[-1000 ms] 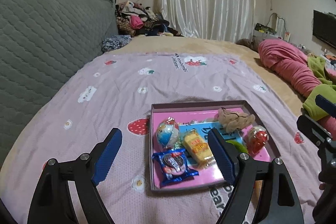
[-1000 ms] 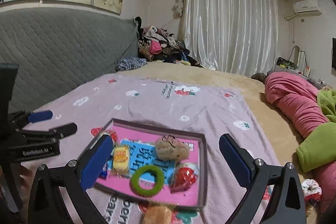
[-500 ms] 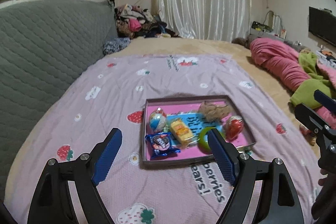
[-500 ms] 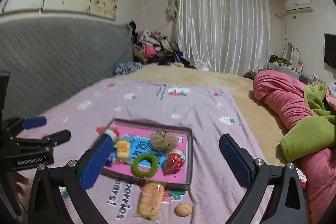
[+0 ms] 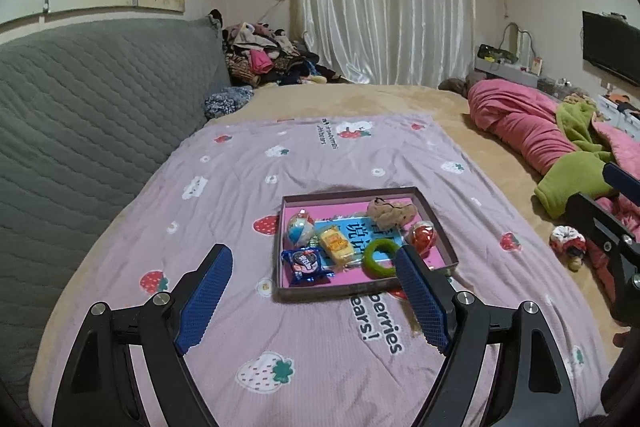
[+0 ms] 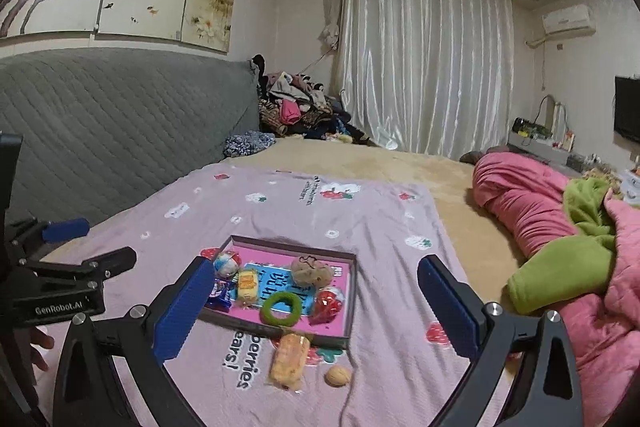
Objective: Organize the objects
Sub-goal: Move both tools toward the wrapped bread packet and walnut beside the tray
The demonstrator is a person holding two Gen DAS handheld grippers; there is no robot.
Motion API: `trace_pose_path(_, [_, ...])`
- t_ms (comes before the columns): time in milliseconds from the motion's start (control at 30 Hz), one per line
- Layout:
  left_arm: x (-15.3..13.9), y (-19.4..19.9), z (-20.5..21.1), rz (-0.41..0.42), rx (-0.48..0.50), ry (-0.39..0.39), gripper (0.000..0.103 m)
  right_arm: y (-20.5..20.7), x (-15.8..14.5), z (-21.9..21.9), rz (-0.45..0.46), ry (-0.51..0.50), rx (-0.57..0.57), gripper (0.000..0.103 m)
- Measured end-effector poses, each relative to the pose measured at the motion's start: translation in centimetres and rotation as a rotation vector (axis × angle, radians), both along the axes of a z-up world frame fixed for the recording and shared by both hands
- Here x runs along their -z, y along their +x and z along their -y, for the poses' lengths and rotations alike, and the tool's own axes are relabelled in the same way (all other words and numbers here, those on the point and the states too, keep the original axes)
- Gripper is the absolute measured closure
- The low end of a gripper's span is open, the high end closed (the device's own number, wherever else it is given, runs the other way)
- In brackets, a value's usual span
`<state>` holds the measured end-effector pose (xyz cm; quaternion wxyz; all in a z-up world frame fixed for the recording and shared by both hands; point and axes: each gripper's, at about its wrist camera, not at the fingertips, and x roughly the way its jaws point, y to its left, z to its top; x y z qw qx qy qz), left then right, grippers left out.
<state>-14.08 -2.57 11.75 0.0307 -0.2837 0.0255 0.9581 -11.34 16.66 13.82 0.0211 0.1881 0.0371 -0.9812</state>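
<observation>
Just outside the tray (image 6: 347,311), a wrapped cake (image 6: 289,359) and walnut (image 6: 338,375) awaited sorting; both grippers, left gripper (image 5: 316,297) and right gripper (image 6: 320,311), hung wide open, empty.

One tray (image 6: 351,291), six items inside, two snacks (image 6: 289,358) outside.

The lilac strawberry blanket (image 5: 248,195) lies bare from 9 to 12 o'clock of the shallow tray (image 5: 434,219) — open passage there, bounded at 9 o'clock by the grey quilted headboard (image 5: 92,115). The tray's floor is crowded: wrapped snacks, a green ring (image 6: 280,308) and a red ball lie close together with narrow gaps. At the tray's 6 o'clock side a wrapped cake (image 6: 289,359) and a walnut (image 6: 338,375) lie on the blanket, just beside its wall. At 3 o'clock, bare blanket, then tan bedding — the pink and green bedclothes (image 6: 560,239) heap beyond. Both grippers hang above the blanket, jaws wide apart.
</observation>
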Motion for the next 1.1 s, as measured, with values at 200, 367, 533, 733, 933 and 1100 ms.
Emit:
trace_pose_path(200, [-1.0, 2.2, -0.7, -0.003, 0.010, -0.002, 0.018, 2.6, -1.0, -0.4, -0.014, 0.045, 0.023, 0.001])
trace_pose_path(367, [-1.2, 3.2, -1.5, 0.004, 0.016, 0.002, 0.018, 4.4, -1.0, -0.6, -0.006, 0.069, 0.012, 0.001])
trace_pose_path(533, [-1.3, 4.5, -2.4, -0.001, 0.024, -0.004, 0.018, 5.9, -1.0, -0.5, -0.010, 0.108, 0.014, 0.001])
trace_pose_path(733, [-0.8, 5.4, -3.4, 0.006, 0.028, -0.018, 0.018, 7.0, -0.6, -0.5, -0.017, 0.111, -0.005, 0.001])
trace_pose_path(933, [0.2, 5.7, -3.9, 0.025, 0.030, -0.036, 0.018, 7.7, 1.0, -1.4, -0.008, 0.041, -0.047, 0.001])
trace_pose_path(1100, [1.3, 5.7, -4.3, 0.047, 0.035, -0.027, 0.018, 8.8, 1.9, -3.3, -0.055, -0.105, -0.127, 0.001])
